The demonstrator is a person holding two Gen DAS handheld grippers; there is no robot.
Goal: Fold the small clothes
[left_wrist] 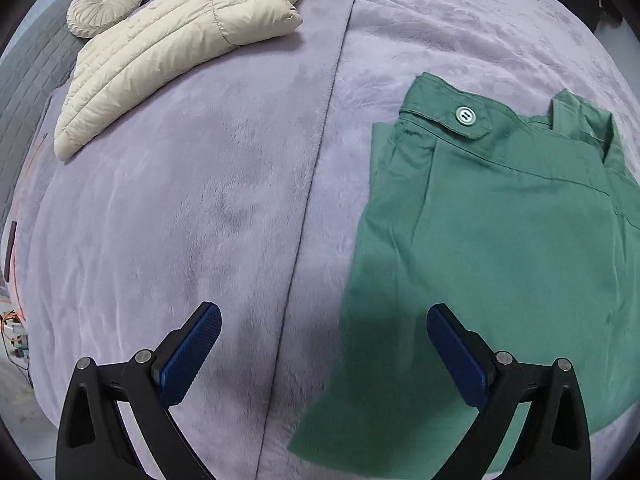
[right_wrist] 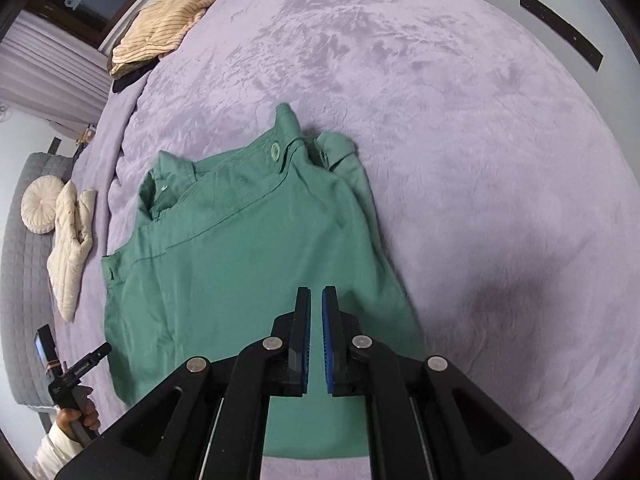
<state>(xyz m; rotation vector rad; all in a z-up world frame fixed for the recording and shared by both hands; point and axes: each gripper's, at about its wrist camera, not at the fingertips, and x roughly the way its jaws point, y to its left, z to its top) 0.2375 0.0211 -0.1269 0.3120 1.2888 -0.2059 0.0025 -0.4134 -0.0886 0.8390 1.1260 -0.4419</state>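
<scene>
Here, the green garment [left_wrist: 500, 240] lies flat on the lilac blanket [left_wrist: 180, 220], no readable labels showing. The left gripper [left_wrist: 324, 344] gapes wide at its edge; the right gripper [right_wrist: 316, 320], nearly clenched on nothing, hovers over it.

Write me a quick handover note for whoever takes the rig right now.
Left tool: open, empty, above the purple blanket at the green shorts' left edge.
Right tool: nearly closed, nothing visibly gripped, over the shorts' lower half.
Shorts lie flat, apparently folded lengthwise, waistband button far from you.
Cream puffer jacket and striped garment sit further up the bed.
Left: likely fold hem toward waistband.
</scene>
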